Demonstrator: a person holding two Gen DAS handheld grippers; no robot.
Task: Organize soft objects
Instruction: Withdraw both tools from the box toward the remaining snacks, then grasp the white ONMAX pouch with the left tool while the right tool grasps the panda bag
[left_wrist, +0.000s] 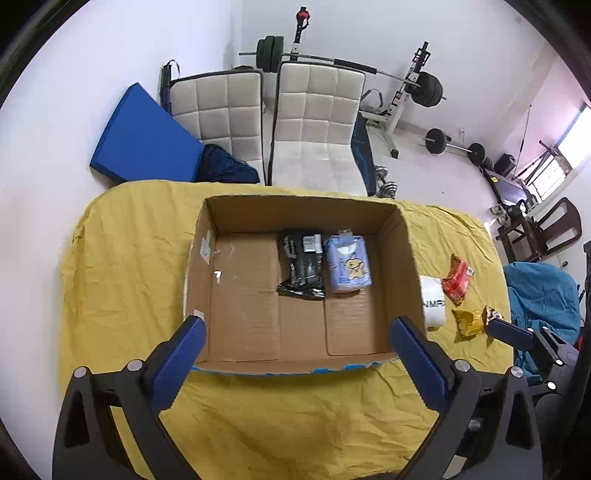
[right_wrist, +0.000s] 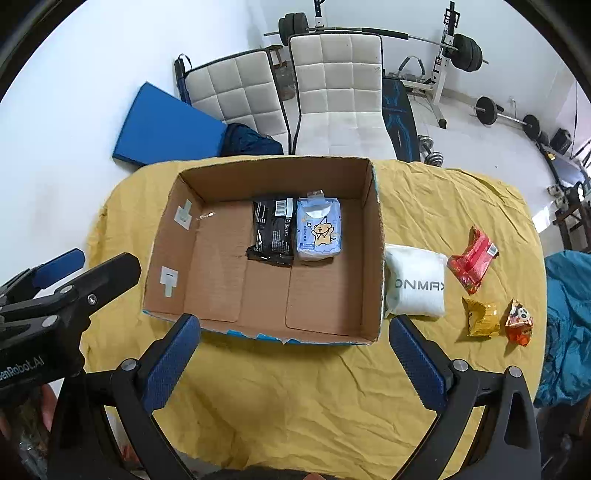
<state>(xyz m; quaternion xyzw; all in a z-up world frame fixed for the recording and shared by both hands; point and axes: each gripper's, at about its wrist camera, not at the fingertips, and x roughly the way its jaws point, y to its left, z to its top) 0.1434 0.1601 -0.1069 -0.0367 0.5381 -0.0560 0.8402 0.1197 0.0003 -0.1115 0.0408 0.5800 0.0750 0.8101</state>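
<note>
An open cardboard box (left_wrist: 402, 251) (right_wrist: 375, 258) stands on the yellow-clothed table. Inside lie a black packet (left_wrist: 301, 264) (right_wrist: 272, 230) and a light blue tissue pack (left_wrist: 349, 264) (right_wrist: 319, 229), side by side. To the right of the box lie a white pouch (left_wrist: 433, 301) (right_wrist: 415, 280), a red packet (left_wrist: 458, 278) (right_wrist: 472, 260), a yellow packet (left_wrist: 469, 322) (right_wrist: 482, 317) and an orange packet (right_wrist: 519, 322). My left gripper (left_wrist: 297, 349) is open and empty above the box's near edge. My right gripper (right_wrist: 295, 345) is open and empty near the box's front wall.
The yellow cloth (left_wrist: 295, 417) (right_wrist: 295, 398) covers the table in front of me. Two white chairs (left_wrist: 314, 129) (right_wrist: 340, 92), a blue mat (left_wrist: 144, 136) and weight equipment (left_wrist: 424, 88) stand behind the table. A teal fabric (right_wrist: 569, 325) lies at the right.
</note>
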